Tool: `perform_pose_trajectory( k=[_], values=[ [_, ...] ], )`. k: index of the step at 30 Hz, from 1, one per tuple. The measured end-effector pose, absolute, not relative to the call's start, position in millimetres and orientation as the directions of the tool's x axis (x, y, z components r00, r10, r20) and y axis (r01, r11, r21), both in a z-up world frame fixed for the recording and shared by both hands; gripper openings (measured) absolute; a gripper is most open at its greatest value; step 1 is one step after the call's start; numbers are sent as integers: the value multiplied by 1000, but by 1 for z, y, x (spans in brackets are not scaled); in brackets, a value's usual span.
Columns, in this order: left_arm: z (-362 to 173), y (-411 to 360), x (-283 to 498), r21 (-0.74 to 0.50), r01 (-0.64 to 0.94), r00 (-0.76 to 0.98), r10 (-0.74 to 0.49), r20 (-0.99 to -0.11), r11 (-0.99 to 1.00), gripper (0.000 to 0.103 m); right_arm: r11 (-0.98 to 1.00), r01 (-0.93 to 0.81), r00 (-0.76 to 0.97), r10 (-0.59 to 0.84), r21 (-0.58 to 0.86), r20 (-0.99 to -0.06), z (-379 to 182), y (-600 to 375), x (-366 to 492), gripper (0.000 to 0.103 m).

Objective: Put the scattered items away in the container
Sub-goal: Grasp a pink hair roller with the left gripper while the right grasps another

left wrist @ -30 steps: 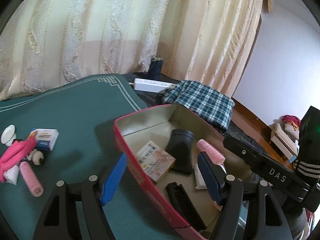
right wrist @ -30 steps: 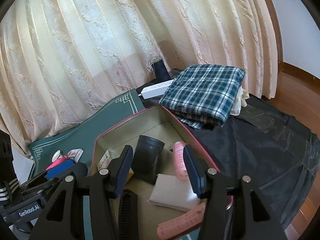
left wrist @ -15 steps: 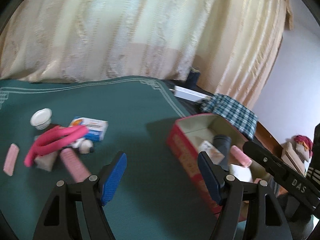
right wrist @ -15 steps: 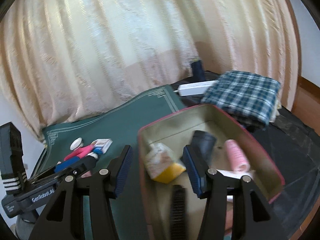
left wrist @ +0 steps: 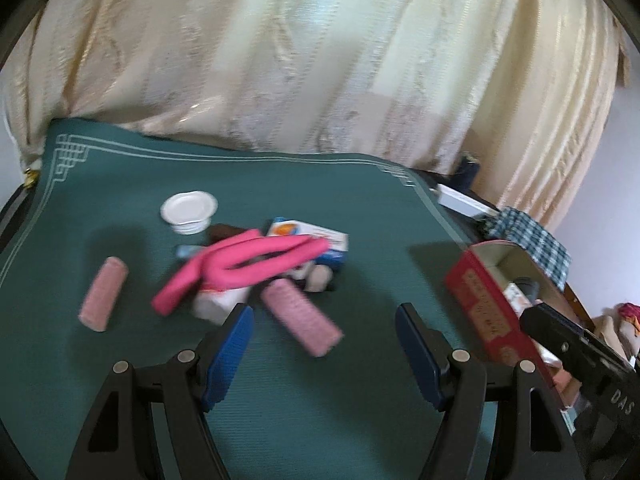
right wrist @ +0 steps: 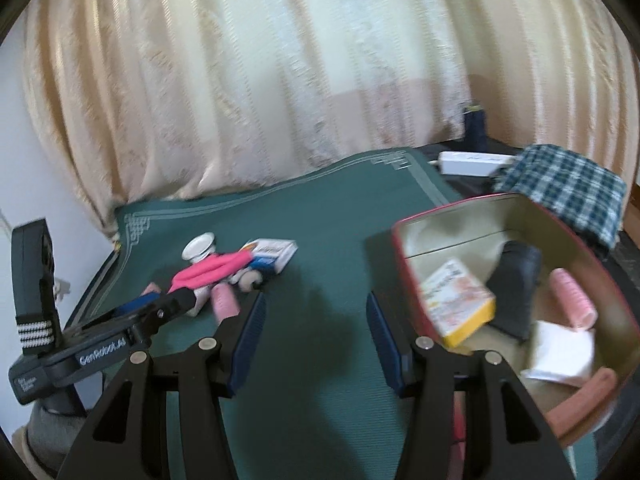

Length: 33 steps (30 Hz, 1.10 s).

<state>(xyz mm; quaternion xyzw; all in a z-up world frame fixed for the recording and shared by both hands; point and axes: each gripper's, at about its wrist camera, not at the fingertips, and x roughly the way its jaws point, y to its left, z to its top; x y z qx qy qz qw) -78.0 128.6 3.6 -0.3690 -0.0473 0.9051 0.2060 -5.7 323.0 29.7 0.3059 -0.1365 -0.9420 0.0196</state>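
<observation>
- On the green tabletop (left wrist: 120, 200), scattered items are lying in a pile: pink band (left wrist: 244, 264), 2 pink rollers (left wrist: 302, 318), white lid (left wrist: 189, 207).
- Right of them, the red container (right wrist: 404, 276) is sitting.
- Left gripper (left wrist: 324, 332) and right gripper (right wrist: 314, 320) are hovering, jaws apart, holding nothing.

Cream patterned curtain (right wrist: 280, 80) across the back. Green mat (left wrist: 280, 400) with pale border lines covers the worktop. White power strip (right wrist: 472, 162) at the far edge beside a folded plaid cloth (right wrist: 564, 188). Dark blue object (right wrist: 475, 130) stands against the curtain, too blurred to identify.
</observation>
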Motion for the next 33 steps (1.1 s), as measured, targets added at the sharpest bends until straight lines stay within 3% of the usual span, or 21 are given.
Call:
perform_pose_trajectory(
  k=[15, 33],
  values=[
    [-21, 48, -105, -232, -196, -661, 303, -686, -953, 75, -963, 136, -664, -261, 231, -700, -6, 241, -78, 56],
    [-53, -9, -167, -75, -21, -638, 71, -767, -997, 75, -968, 164, -604, -252, 191, -756, -37, 217, -126, 56]
  ],
)
